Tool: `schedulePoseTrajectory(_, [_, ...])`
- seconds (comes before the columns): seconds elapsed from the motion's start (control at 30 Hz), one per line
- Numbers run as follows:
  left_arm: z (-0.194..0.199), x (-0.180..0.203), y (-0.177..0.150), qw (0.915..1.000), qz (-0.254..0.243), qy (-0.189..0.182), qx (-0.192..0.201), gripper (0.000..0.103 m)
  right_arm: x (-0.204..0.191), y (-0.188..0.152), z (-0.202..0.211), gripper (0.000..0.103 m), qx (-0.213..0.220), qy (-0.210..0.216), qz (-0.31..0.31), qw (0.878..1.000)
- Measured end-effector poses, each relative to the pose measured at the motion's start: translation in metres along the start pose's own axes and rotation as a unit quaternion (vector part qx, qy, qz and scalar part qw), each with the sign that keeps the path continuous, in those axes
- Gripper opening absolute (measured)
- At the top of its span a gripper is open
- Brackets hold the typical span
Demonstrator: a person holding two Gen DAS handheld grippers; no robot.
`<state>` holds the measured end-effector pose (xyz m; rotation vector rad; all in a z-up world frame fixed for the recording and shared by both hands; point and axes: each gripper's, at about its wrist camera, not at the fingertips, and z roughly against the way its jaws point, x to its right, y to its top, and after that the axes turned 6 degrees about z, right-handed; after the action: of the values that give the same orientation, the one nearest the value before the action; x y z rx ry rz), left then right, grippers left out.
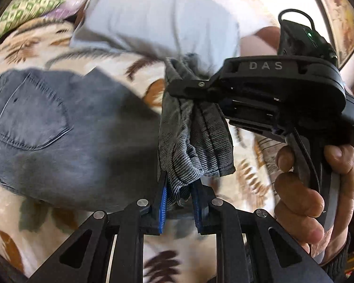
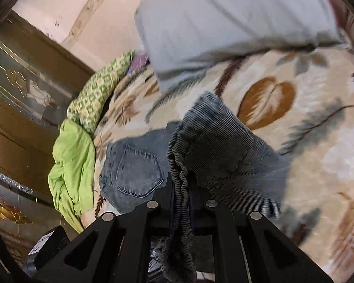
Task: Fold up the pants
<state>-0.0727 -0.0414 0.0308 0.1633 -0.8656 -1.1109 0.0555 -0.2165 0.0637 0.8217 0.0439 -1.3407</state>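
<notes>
Both grippers pinch the grey denim pants (image 1: 59, 127) at the leg hems: left gripper (image 1: 180, 188) and right gripper (image 2: 180, 188) each clamp bunched cuff over the leaf-patterned blanket (image 2: 318, 118). Denim looks heavy, floppy, grippy; doubled hems suit holding.

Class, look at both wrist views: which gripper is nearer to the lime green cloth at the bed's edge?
Left, probably. The green cloth lies beyond the jeans' back pocket; the left gripper sits on that pocket side, the right gripper farther over.
</notes>
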Motion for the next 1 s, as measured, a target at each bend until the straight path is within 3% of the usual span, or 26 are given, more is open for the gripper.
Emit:
schedulePoseTrajectory(0.23, [-0.03,-0.052,0.012,0.9976,0.059,0.001,-0.037,0.02,0.002,-0.011,-0.07,0.009,-0.039,0.004,-0.029,0.999])
schedulePoseTrajectory(0.3, [-0.04,-0.063,0.017,0.9946,0.087,-0.001,-0.058,0.028,0.005,-0.012,-0.081,0.009,-0.045,0.005,-0.038,0.998])
schedulePoseTrajectory(0.4, [-0.041,-0.074,0.018,0.9919,0.111,-0.003,-0.063,0.035,0.007,-0.015,-0.092,0.018,-0.053,0.011,-0.042,0.998])
schedulePoseTrajectory(0.43, [-0.041,-0.074,0.018,0.9917,0.111,-0.005,-0.064,0.035,0.008,-0.015,-0.094,0.029,-0.055,0.012,-0.046,0.997])
schedulePoseTrajectory(0.47, [-0.04,-0.073,0.018,0.9919,0.109,-0.003,-0.064,0.035,0.009,-0.015,-0.094,0.043,-0.055,0.01,-0.051,0.997])
schedulePoseTrajectory(0.5, [-0.039,-0.072,0.019,0.9923,0.106,0.0,-0.065,0.035,0.009,-0.015,-0.091,0.048,-0.052,0.004,-0.056,0.997])
schedulePoseTrajectory(0.63, [-0.028,-0.064,0.019,0.9942,0.094,0.002,-0.053,0.042,-0.001,-0.008,-0.058,0.056,-0.018,0.003,-0.04,0.999])
schedulePoseTrajectory(0.7, [-0.022,-0.064,0.017,0.9946,0.094,0.003,-0.044,0.055,-0.004,-0.012,-0.031,0.058,0.004,0.002,-0.034,0.999])
schedulePoseTrajectory(0.73, [-0.021,-0.065,0.018,0.9944,0.097,0.007,-0.042,0.058,-0.004,-0.015,-0.021,0.058,0.011,0.003,-0.033,0.999])
schedulePoseTrajectory(0.77, [-0.02,-0.067,0.018,0.9938,0.104,0.01,-0.039,0.056,-0.003,-0.02,-0.012,0.059,0.018,0.004,-0.035,0.999])
schedulePoseTrajectory(0.83, [-0.02,-0.079,0.013,0.9902,0.136,0.012,-0.031,0.041,-0.001,-0.032,0.002,0.059,0.024,0.01,-0.044,0.999])
schedulePoseTrajectory(0.87, [-0.017,-0.082,0.009,0.9889,0.144,0.02,-0.03,0.025,-0.001,-0.038,0.006,0.059,0.026,0.015,-0.047,0.998])
schedulePoseTrajectory(1.0, [-0.015,-0.086,0.009,0.9866,0.156,0.018,-0.046,0.024,-0.006,-0.057,0.013,0.059,0.026,0.021,-0.048,0.998])
